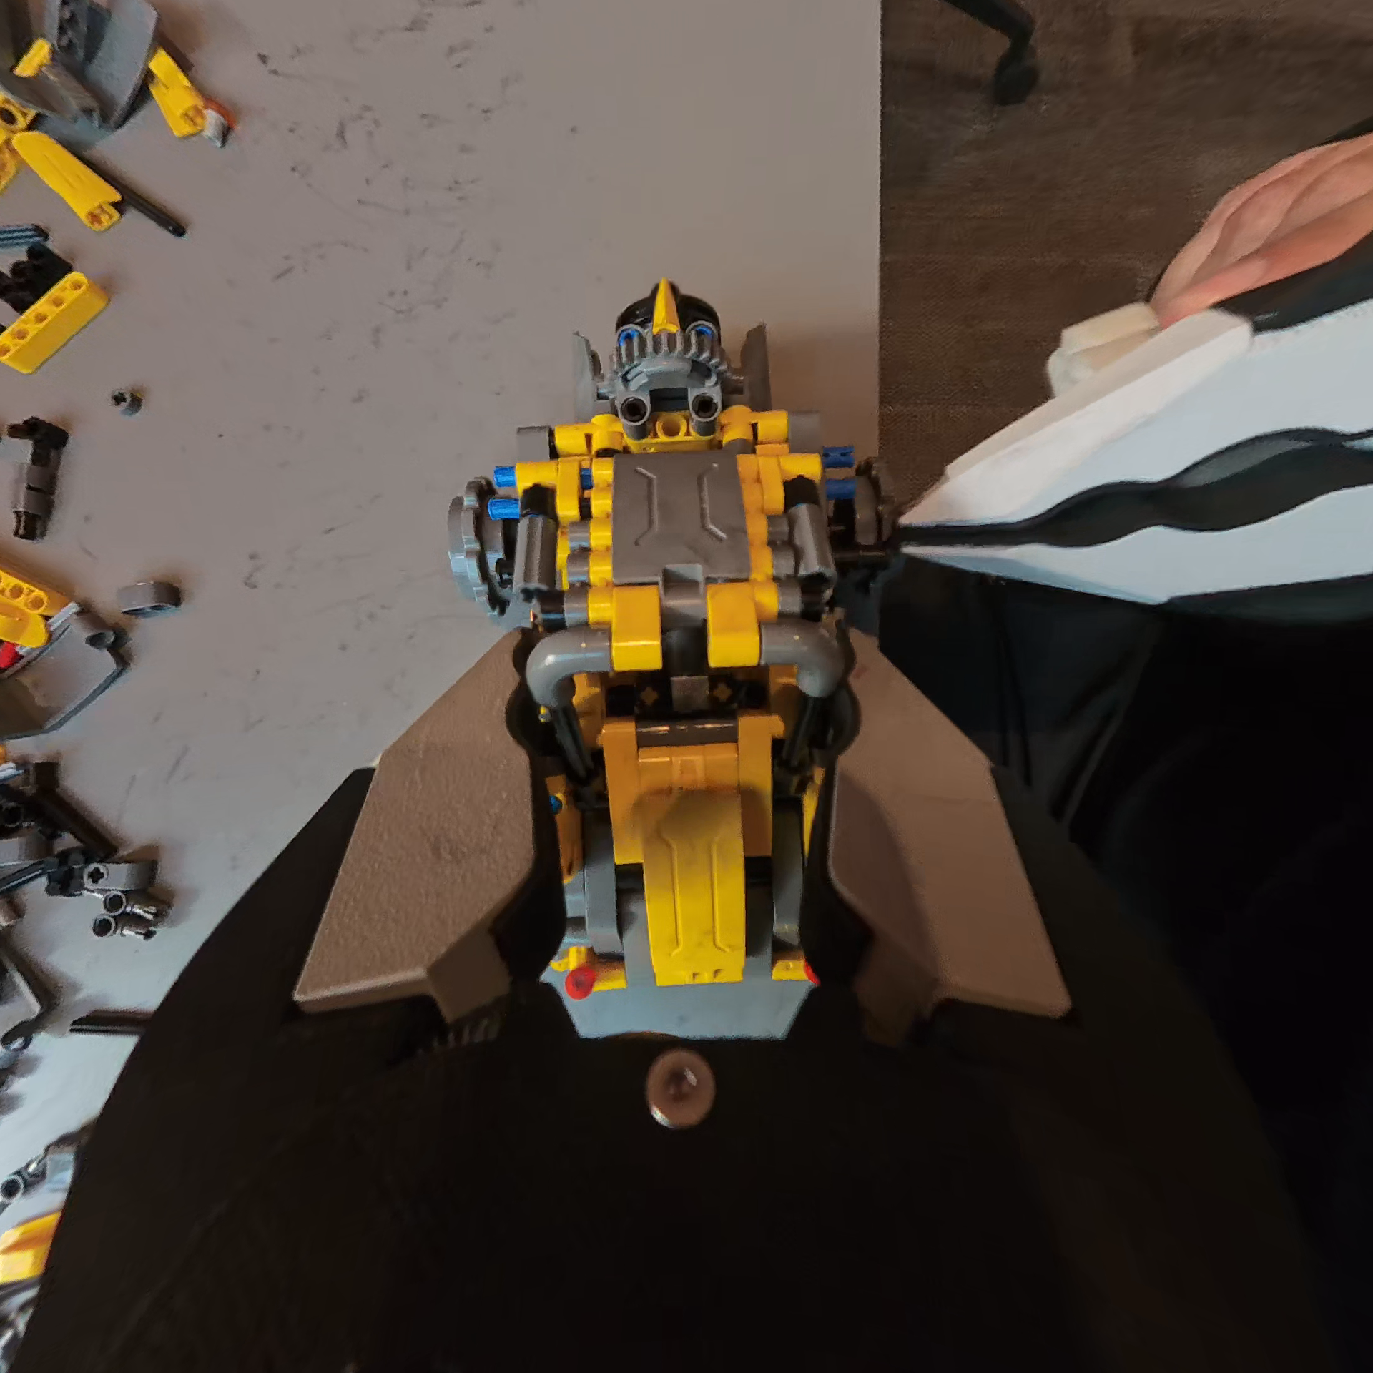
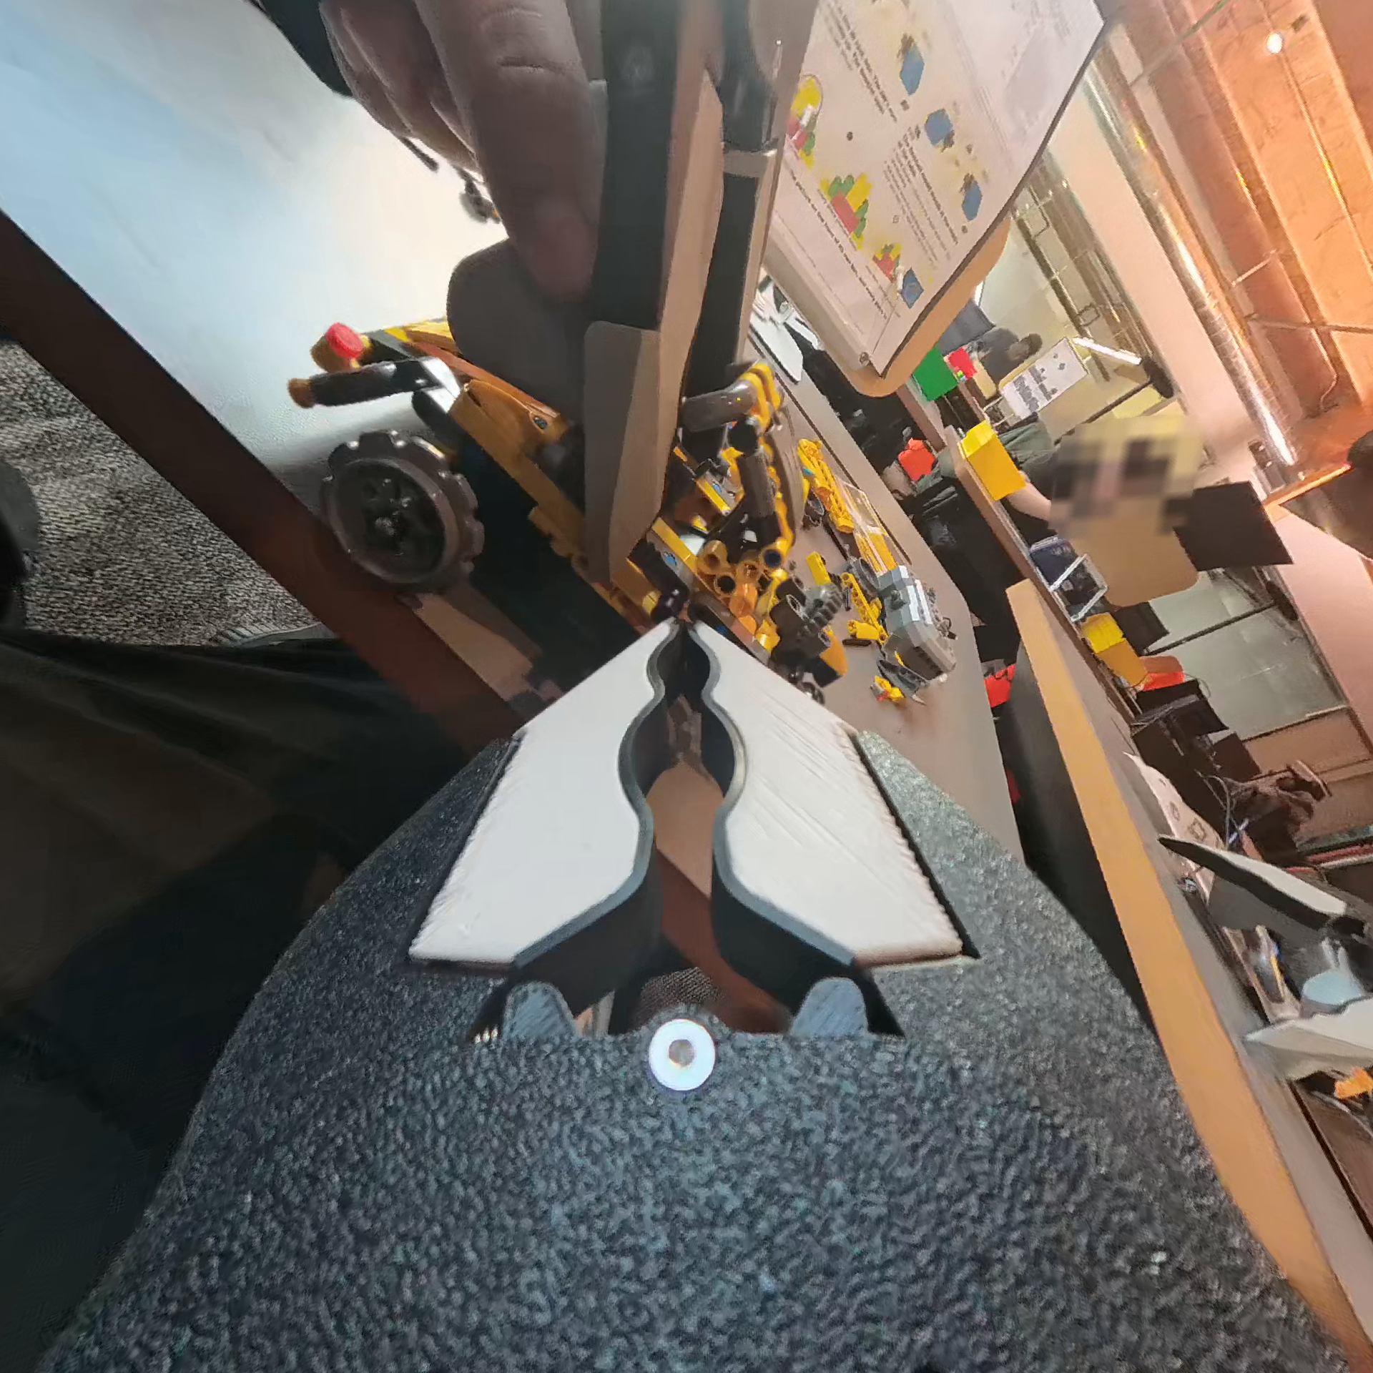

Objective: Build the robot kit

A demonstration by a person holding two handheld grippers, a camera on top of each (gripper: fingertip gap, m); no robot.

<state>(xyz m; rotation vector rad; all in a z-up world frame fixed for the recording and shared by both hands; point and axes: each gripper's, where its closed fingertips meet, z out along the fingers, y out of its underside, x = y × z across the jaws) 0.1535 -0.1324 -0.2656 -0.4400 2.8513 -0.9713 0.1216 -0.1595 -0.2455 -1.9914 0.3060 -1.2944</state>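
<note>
My left gripper (image 1: pixel 683 669) is shut on a yellow and grey brick-built toy vehicle (image 1: pixel 676 520), its brown fingers (image 1: pixel 431 832) clamping both sides of the rear body. The vehicle is held over the grey table (image 1: pixel 520 186), near its right edge. My right gripper (image 2: pixel 680 631), with white fingers lined in black, is closed at its tips on a small black pin (image 2: pixel 672 594) sticking out of the vehicle's side. It also shows in the left wrist view (image 1: pixel 899 531), at the vehicle's right flank beside a grey wheel (image 1: pixel 865 513). The right wrist view shows another wheel (image 2: pixel 401 513) and the left gripper (image 2: pixel 639 416) from the side.
Loose yellow, grey and black bricks (image 1: pixel 52 319) lie along the table's left side, and also show in the right wrist view (image 2: pixel 854 594). The table edge (image 1: pixel 880 223) borders dark carpet (image 1: pixel 1114 186). A hand (image 1: pixel 1300 215) holds the right gripper. A printed sheet (image 2: pixel 929 148) stands behind.
</note>
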